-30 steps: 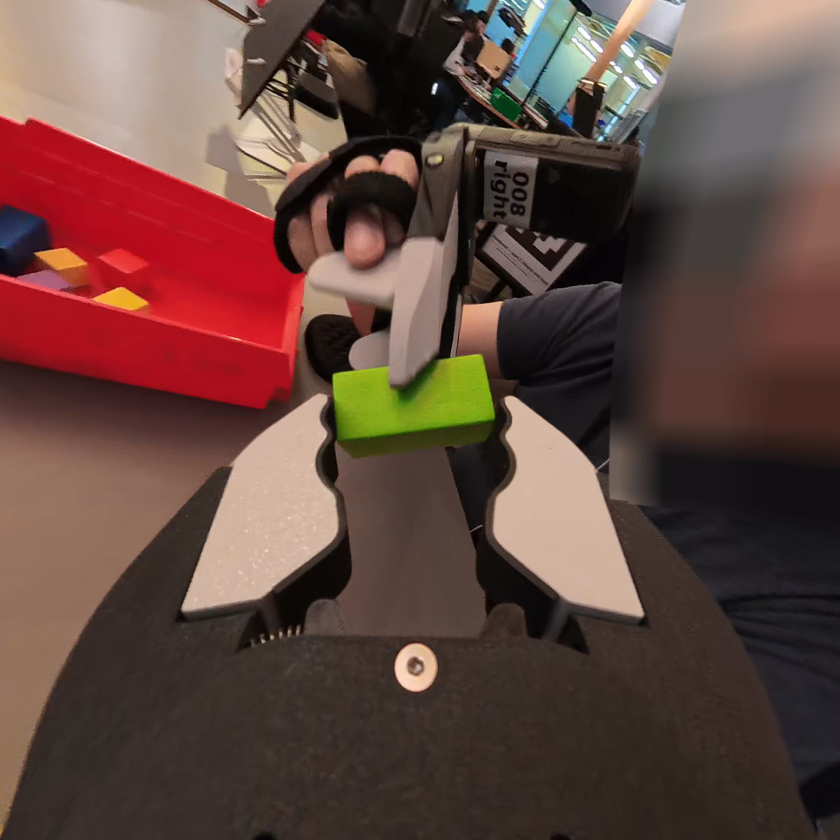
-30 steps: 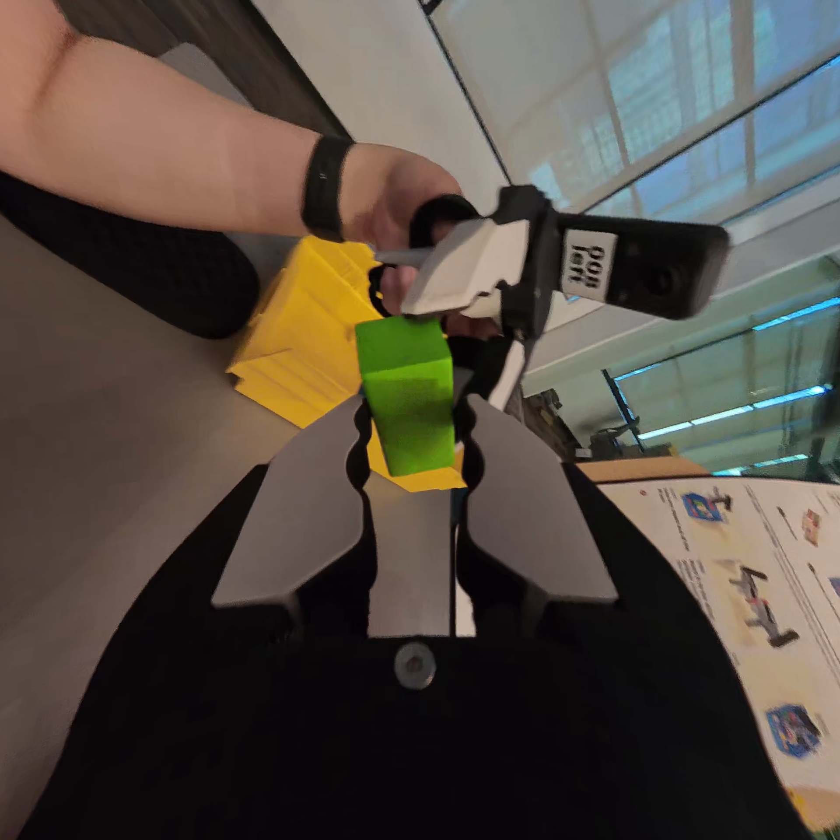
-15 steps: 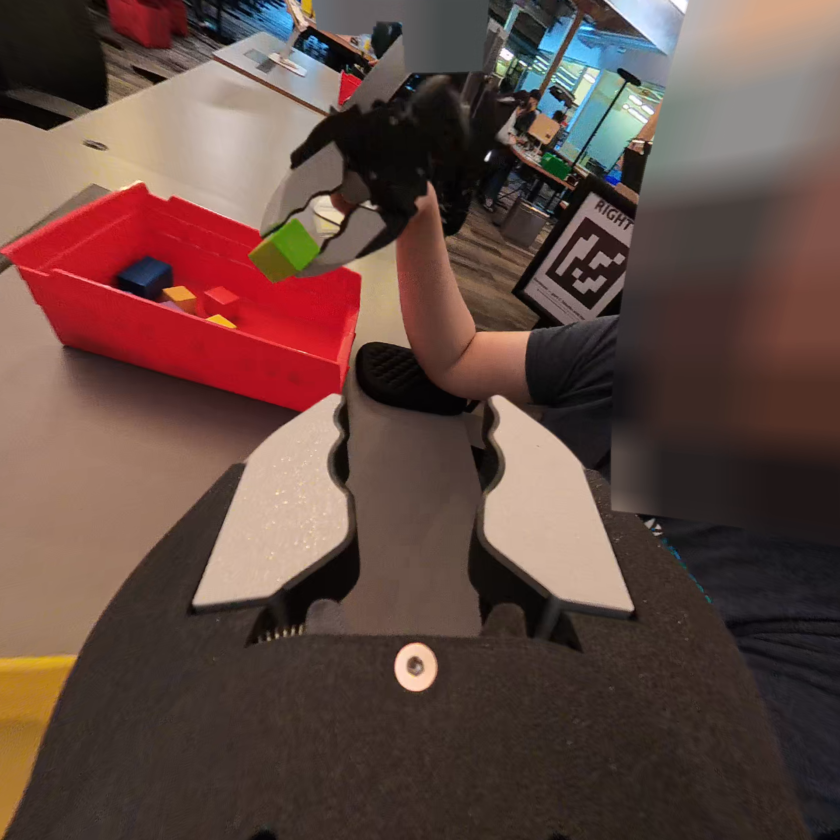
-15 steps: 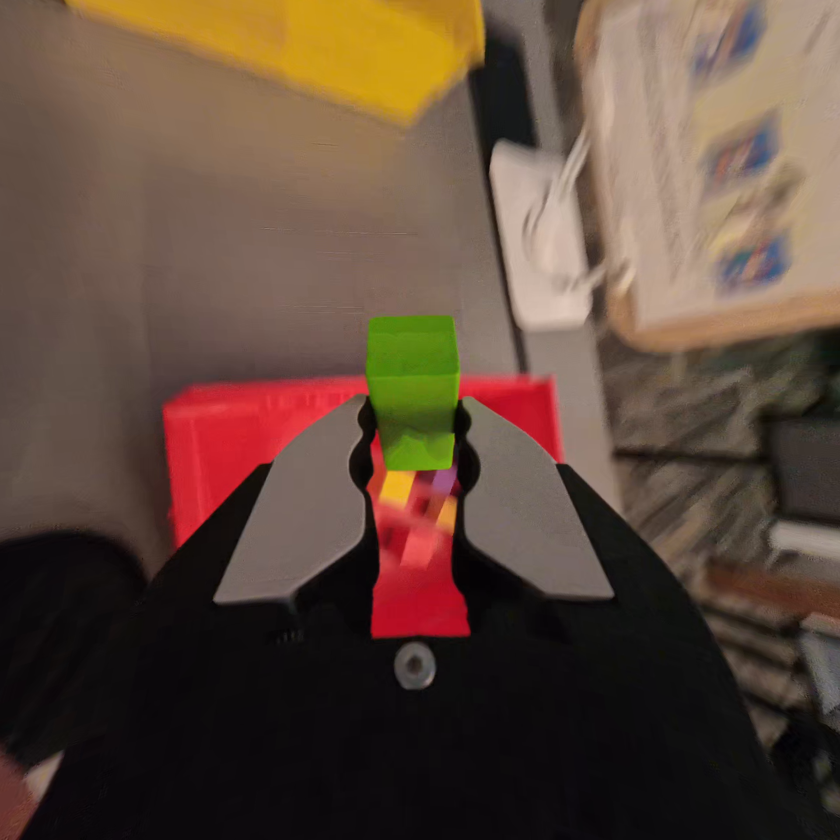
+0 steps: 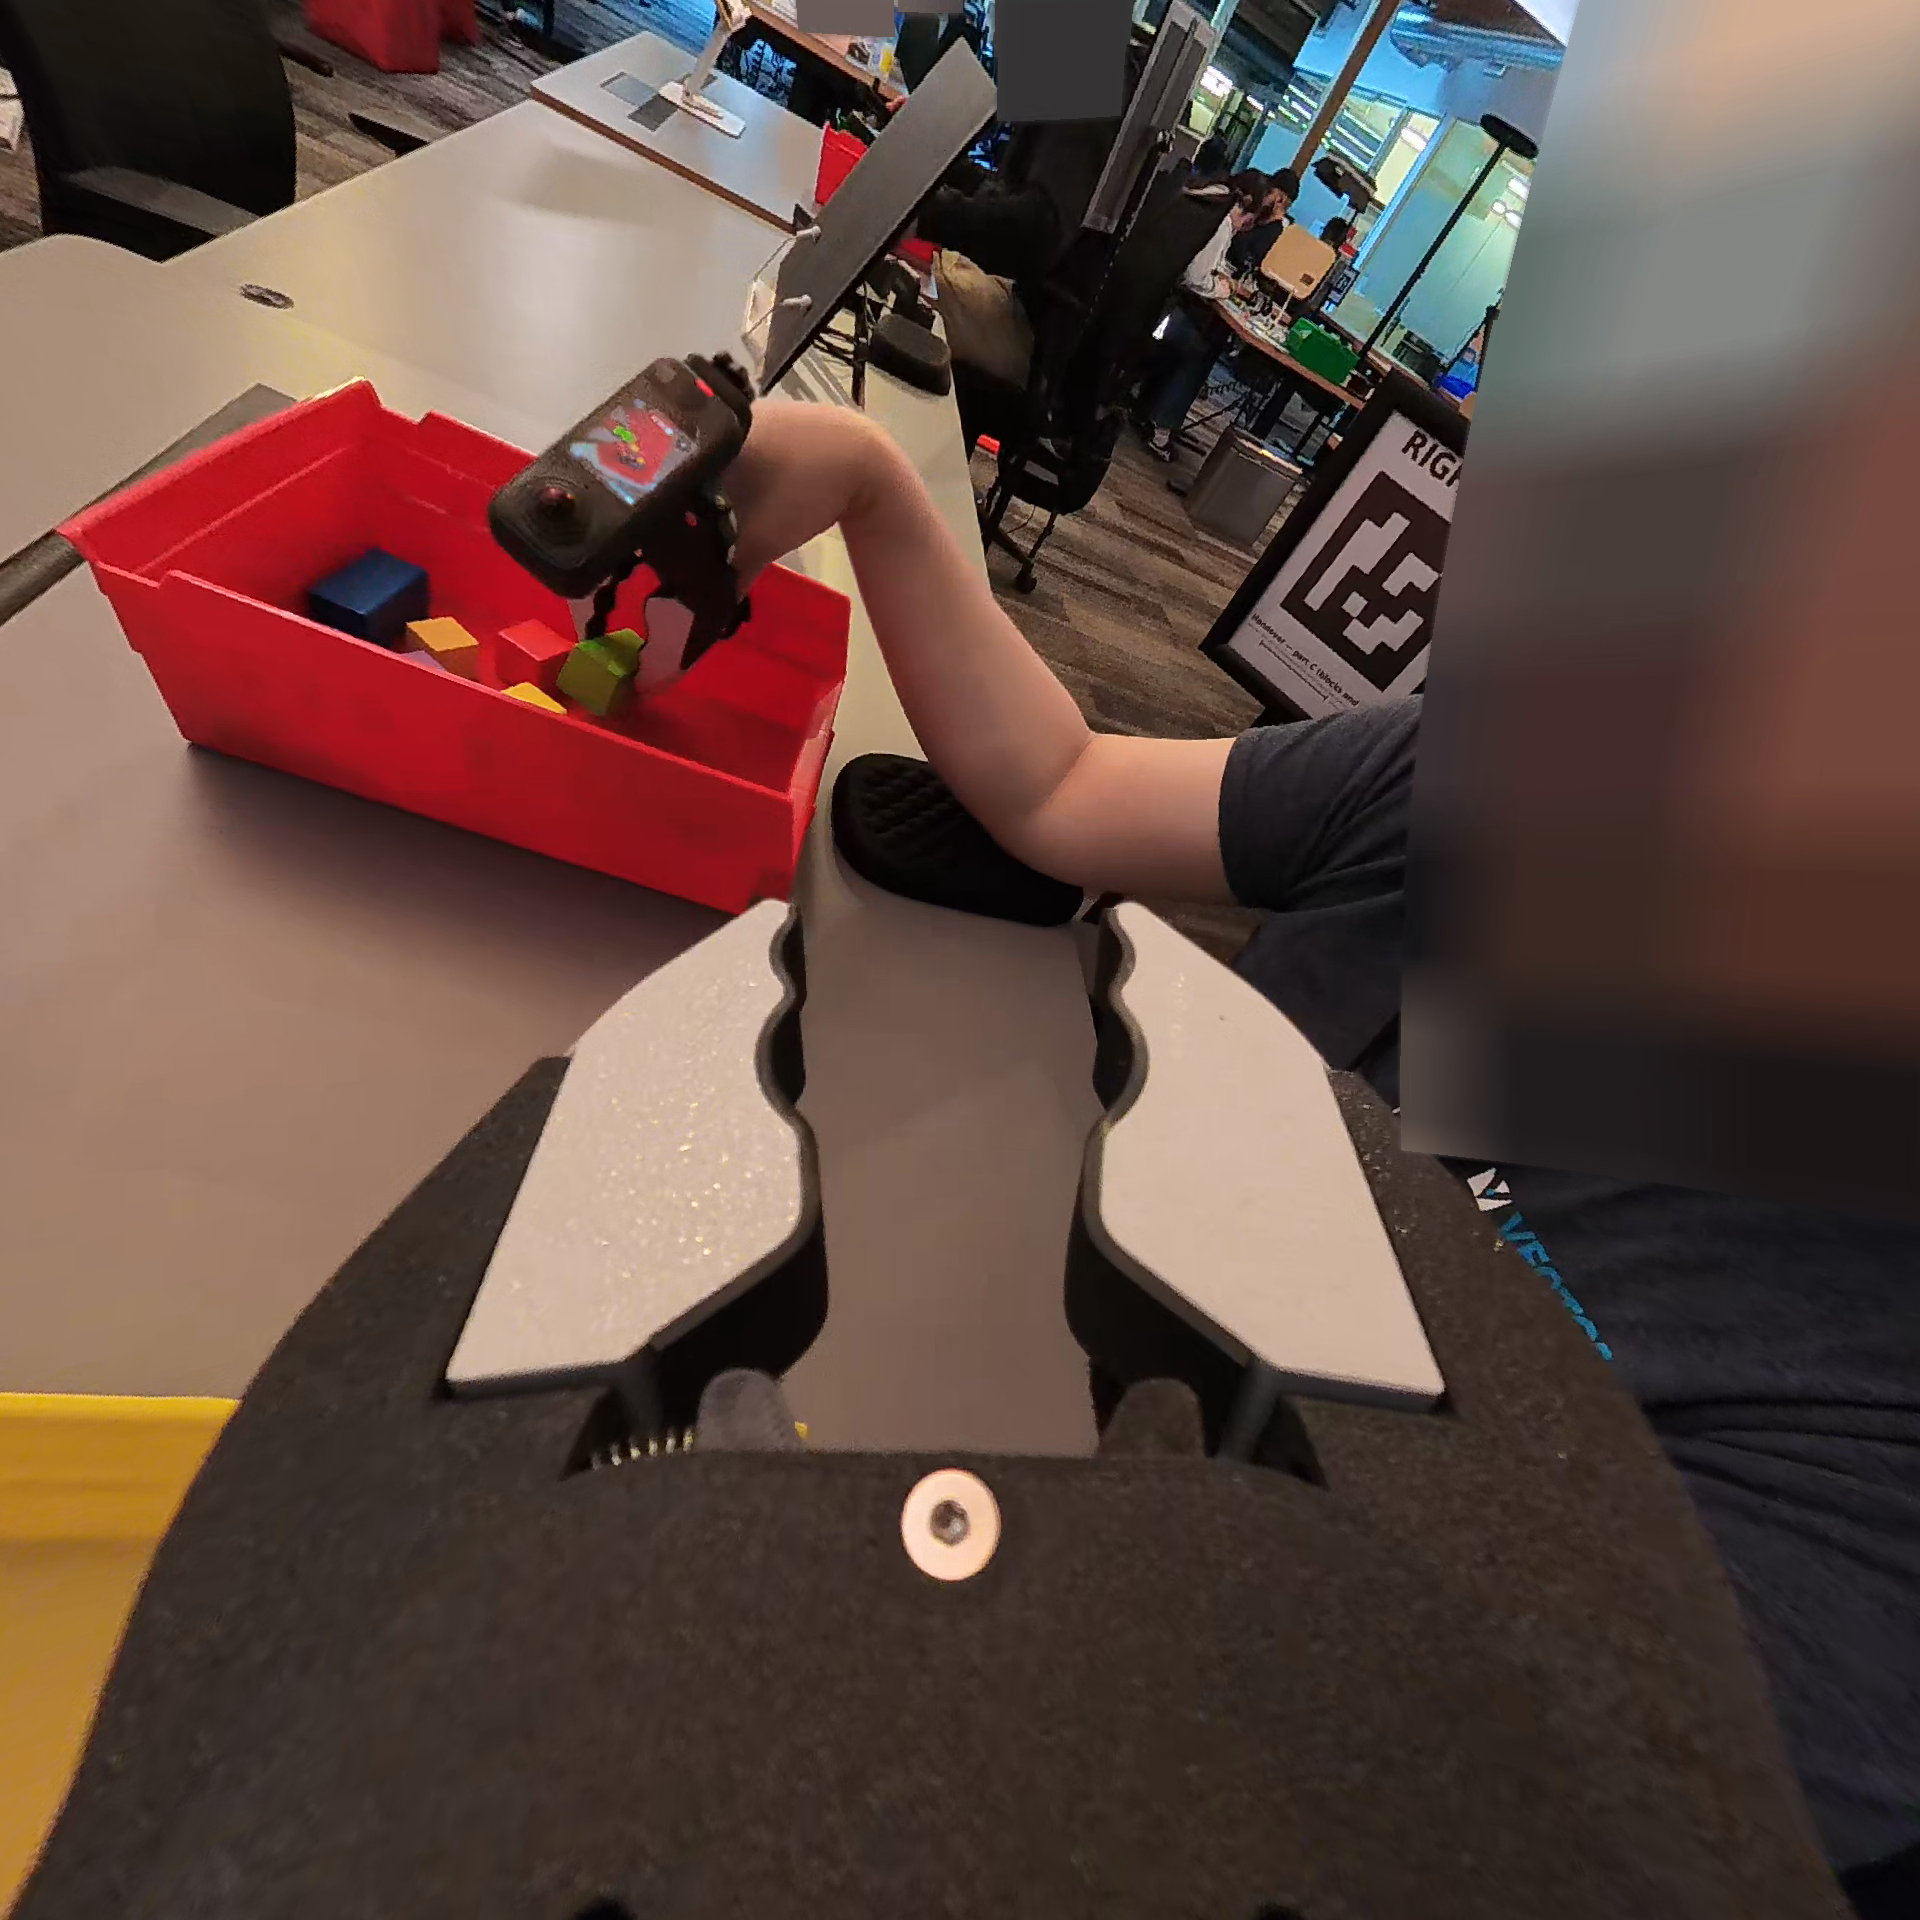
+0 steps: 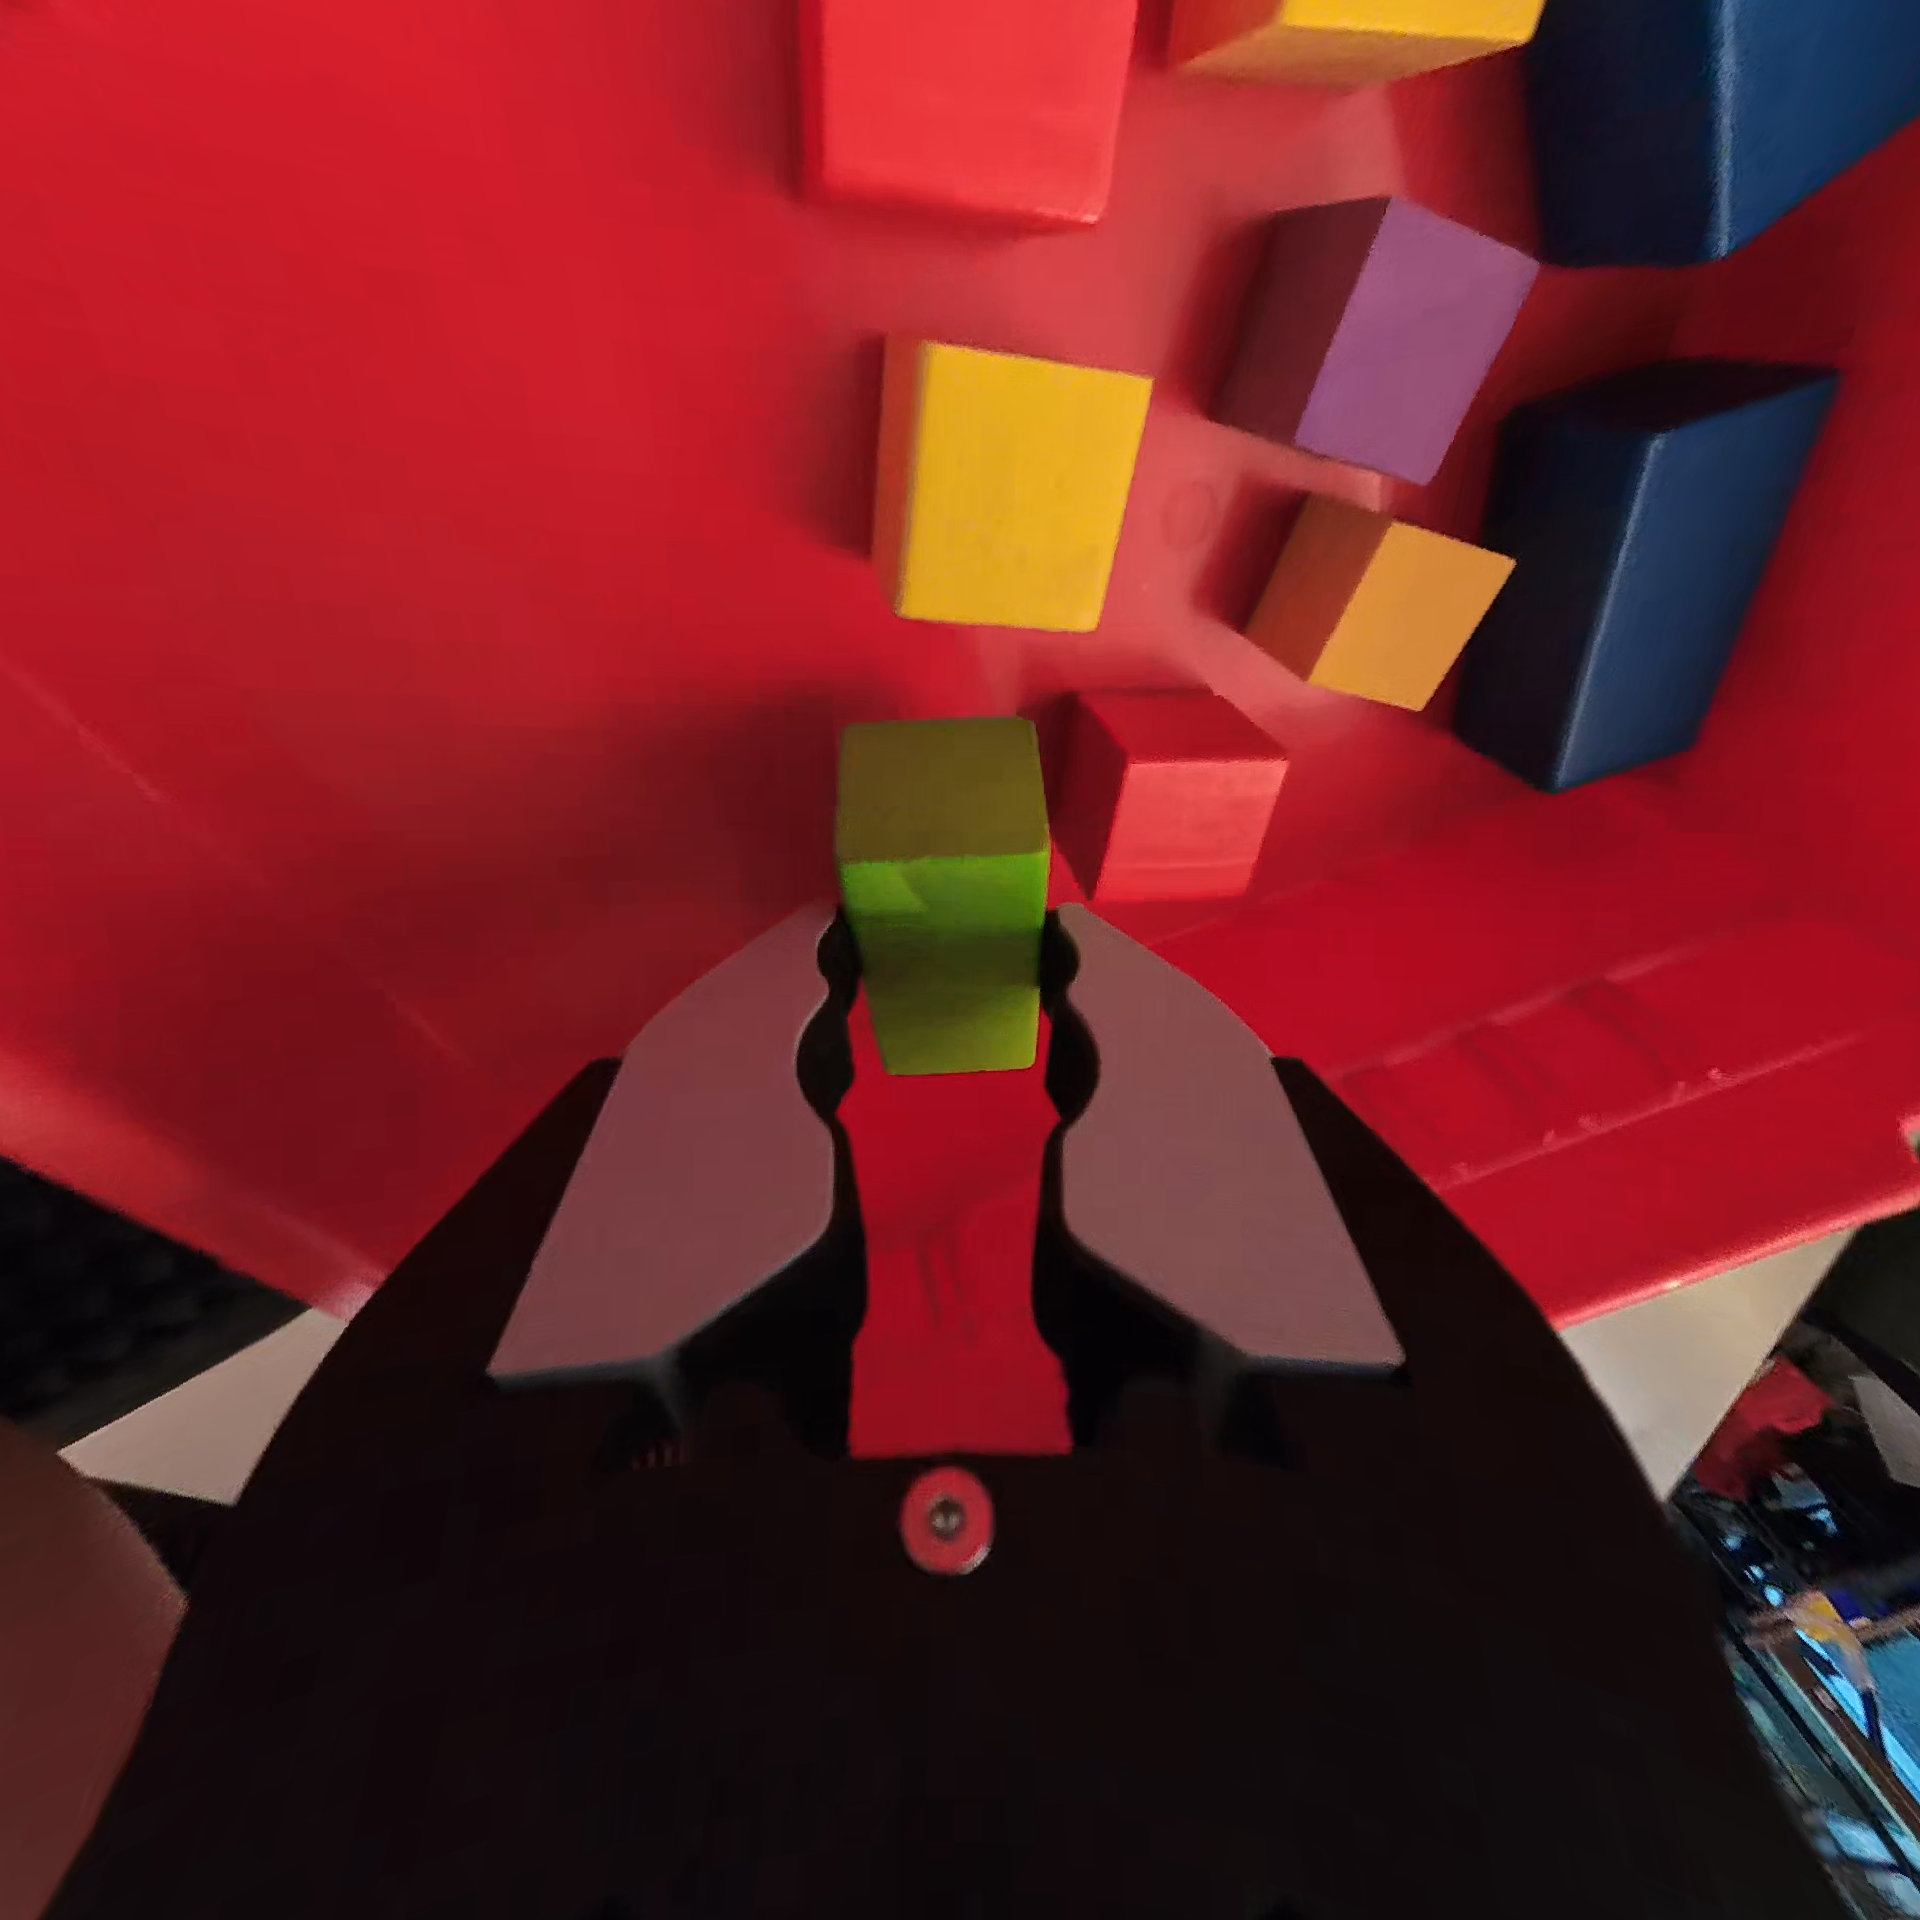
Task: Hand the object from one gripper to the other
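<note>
Spanning the scene, a grey table (image 5: 260,987) carries a red bin (image 5: 499,769), the largest thing on it, with the corner of a yellow bin (image 5: 73,1538) at the near left edge of the left wrist view. A person's bare forearm (image 5: 977,707) reaches from the right over a black pad (image 5: 935,842) toward the red bin.

Left gripper (image 5: 948,997): its fingers stand spread with only table surface between them; it holds nothing and hangs well apart from the red bin.

Right gripper (image 6: 945,966): it points down into the red bin (image 6: 416,520), and its fingertips clamp the near end of the green block (image 6: 940,894), whose far end juts out beyond them. In the left wrist view the same gripper (image 5: 649,649) sits low inside the bin with the green block (image 5: 597,670) at its tips; whether the block touches the bin floor cannot be told.

Loose blocks on the bin floor, in falling size: two dark blue blocks (image 6: 1642,582), a yellow block (image 6: 1003,488), a purple block (image 6: 1392,343), an orange block (image 6: 1382,603) and a small red block (image 6: 1184,800) just beside the green one.

Progress, as a judgement: with the block in the right gripper alone and the left one empty, the hand-over itself appears complete. What seems left is to set the block among the others and let go.
</note>
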A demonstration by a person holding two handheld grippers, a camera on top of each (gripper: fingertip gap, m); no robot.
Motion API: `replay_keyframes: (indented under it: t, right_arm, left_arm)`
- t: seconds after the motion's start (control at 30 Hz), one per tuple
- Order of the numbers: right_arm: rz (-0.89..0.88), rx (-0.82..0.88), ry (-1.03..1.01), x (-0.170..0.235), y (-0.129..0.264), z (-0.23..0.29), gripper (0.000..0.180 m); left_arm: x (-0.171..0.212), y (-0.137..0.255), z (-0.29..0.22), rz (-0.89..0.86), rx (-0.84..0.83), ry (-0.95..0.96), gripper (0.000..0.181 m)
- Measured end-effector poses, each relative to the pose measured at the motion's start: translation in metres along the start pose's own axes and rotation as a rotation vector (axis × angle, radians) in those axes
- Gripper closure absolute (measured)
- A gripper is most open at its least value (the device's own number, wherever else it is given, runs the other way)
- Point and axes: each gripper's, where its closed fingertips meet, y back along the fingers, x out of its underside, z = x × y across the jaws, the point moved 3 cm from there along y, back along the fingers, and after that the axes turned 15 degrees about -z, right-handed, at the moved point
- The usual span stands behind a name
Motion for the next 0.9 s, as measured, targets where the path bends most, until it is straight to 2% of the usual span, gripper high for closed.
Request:
replay_keyframes:
  t: [0.17,0.43,0.5,0.63,0.8,0.9]
  right_arm:
    - [0.078,0.009,-0.002,0.010,-0.014,-0.006,0.143]
    - [0.017,0.012,-0.073,0.011,-0.016,-0.009,0.142]
    - [0.002,0.026,-0.084,0.009,-0.011,-0.010,0.141]
    - [-0.035,0.104,-0.077,0.006,0.009,-0.017,0.139]
    - [-0.140,0.206,-0.036,-0.007,0.039,-0.020,0.140]
    - [-0.174,0.238,-0.018,-0.012,0.049,-0.020,0.140]
  left_arm:
    - [0.001,0.000,0.001,0.005,0.002,0.017,0.128]
    - [0.003,0.010,0.004,0.015,-0.047,0.009,0.129]
    - [-0.001,0.022,0.021,-0.008,-0.183,-0.011,0.129]
    - [0.000,0.068,0.075,-0.004,-0.615,-0.059,0.125]
    - [0.021,0.105,0.145,0.051,-0.909,-0.052,0.125]
    - [0.039,0.114,0.191,0.047,-1.035,-0.027,0.124]
